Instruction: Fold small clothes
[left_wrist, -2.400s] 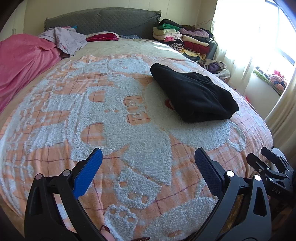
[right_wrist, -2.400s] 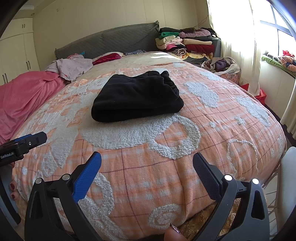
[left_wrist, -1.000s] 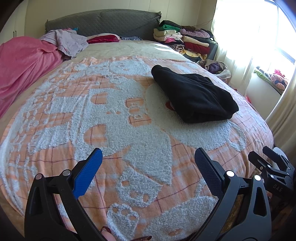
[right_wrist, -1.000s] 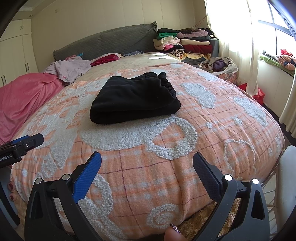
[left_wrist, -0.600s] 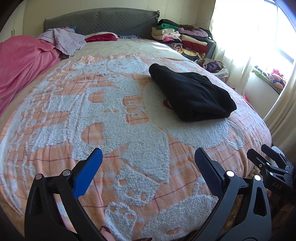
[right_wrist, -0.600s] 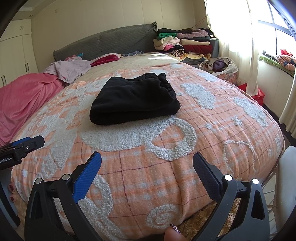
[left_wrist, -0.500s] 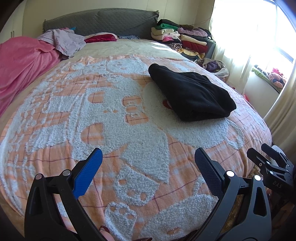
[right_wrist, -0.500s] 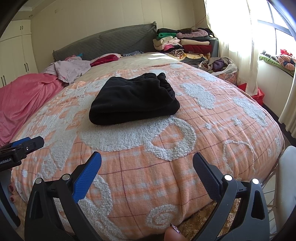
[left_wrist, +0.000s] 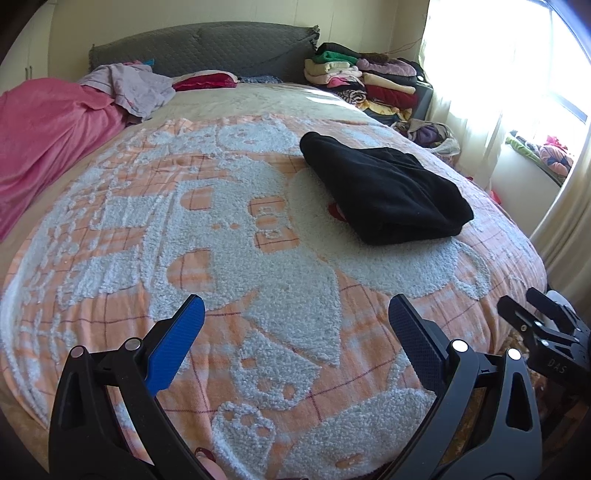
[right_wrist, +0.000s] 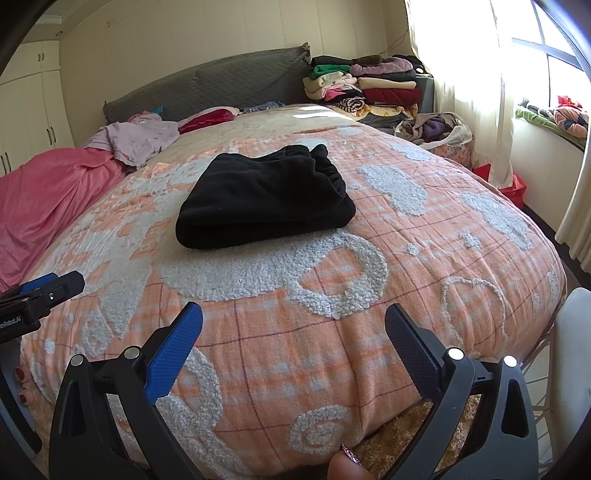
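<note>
Sunlit bedroom, and under me the bed (right_wrist: 436, 236) with its orange-and-white fleecy blanket, which carries everything. Both my jaws are released and hold nothing: the left gripper (left_wrist: 293, 332) hangs over the near edge of the bed, the right gripper (right_wrist: 293, 334) just beside it on the right, over the near foot of the bed, its body showing at the right rim of the left view. Outward from the jaws, the black garment (right_wrist: 264, 197) lies flat on the blanket, well apart from both grippers, in the middle of the bed as the right camera sees it and toward the far right in the left camera. It is a compact bundle with a rounded fold on its near side and loose gathered edges at its far right. Over the last couple of seconds almost nothing has changed: the bundle sits in the same place and shape, my jaws have stayed wide, and only the views have drifted slightly. I judge that the fold on this piece is done and I am pausing between garments. Farther out, a pink blanket (left_wrist: 44, 136) lies at the far left, a lilac garment (right_wrist: 136, 140) near the grey headboard (right_wrist: 229, 86), and a stack of folded clothes (right_wrist: 362, 86) at the far right by the window.
</note>
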